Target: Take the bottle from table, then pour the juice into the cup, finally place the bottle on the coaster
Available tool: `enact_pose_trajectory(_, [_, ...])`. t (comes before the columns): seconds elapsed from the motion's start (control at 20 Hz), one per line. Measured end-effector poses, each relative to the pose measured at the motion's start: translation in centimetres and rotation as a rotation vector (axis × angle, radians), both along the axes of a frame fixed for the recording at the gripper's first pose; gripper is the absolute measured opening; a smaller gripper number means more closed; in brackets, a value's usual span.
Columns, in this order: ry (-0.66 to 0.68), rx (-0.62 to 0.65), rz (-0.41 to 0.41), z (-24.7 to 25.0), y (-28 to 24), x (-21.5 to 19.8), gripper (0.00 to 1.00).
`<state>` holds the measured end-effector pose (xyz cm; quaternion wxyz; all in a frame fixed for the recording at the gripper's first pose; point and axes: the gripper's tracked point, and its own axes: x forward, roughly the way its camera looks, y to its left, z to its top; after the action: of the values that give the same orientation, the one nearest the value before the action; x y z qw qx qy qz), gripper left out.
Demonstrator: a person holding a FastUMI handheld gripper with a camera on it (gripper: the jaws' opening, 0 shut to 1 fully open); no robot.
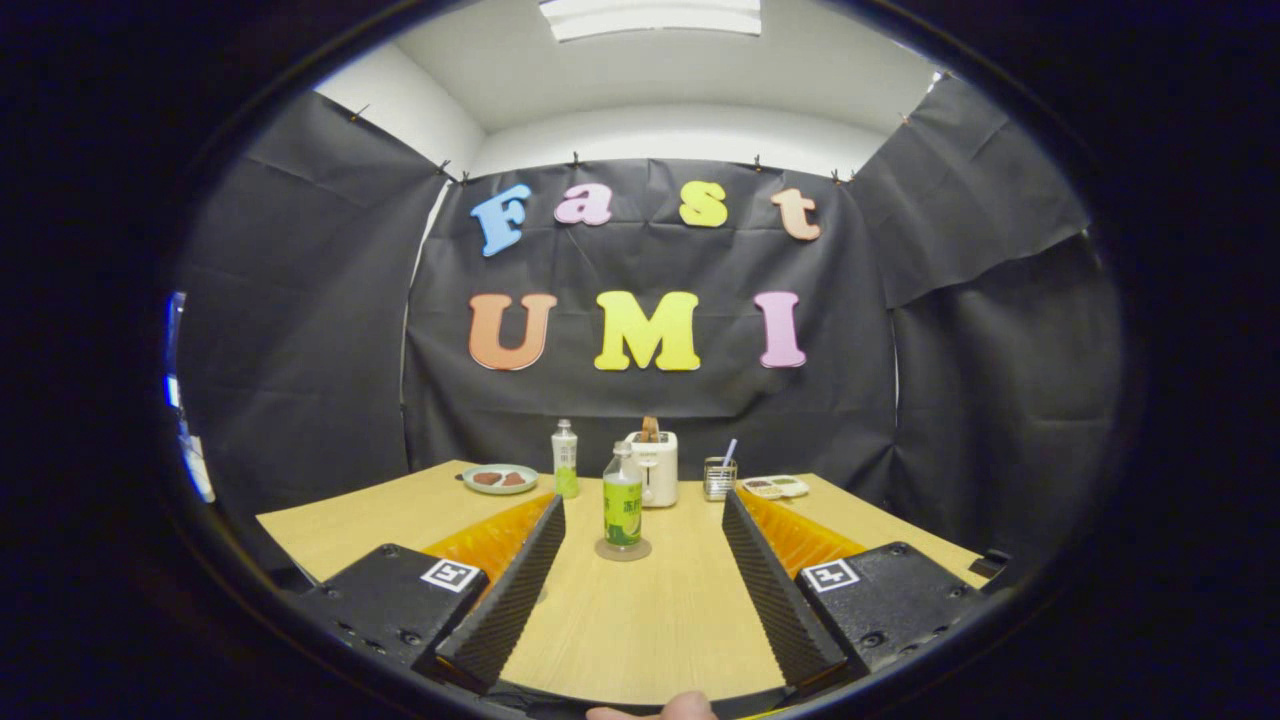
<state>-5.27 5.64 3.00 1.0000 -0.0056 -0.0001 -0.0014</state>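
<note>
A clear bottle (622, 510) with a green label and green juice stands upright on a round grey coaster (622, 550) on the wooden table (640, 620). It lies just ahead of my gripper (642, 505), in line with the gap between the fingers, and neither finger touches it. The gripper is open with its fingers spread wide. Beyond the right finger, a small ribbed cup (718, 480) with a thin stick in it stands near the back of the table.
A second green-labelled bottle (565, 458) stands further back on the left, beside a plate (500, 478) of food. A white toaster (655, 466) sits behind the near bottle, and a small tray (776, 487) lies right of the cup. A person's fingertip (665, 708) shows beneath the fingers.
</note>
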Motion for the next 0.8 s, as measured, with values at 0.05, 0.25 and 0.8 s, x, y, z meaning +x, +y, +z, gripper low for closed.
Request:
enact_pose_trajectory(0.05, [0.002, 0.004, 0.001, -0.1, 0.0, 0.0, 1.00])
enact_pose_trajectory(0.25, [-0.005, -0.008, 0.007, 0.1, 0.5, 0.2, 1.00])
enact_pose_trajectory(0.8, [0.007, 0.011, 0.022, 0.0, 1.3, 1.1, 1.00])
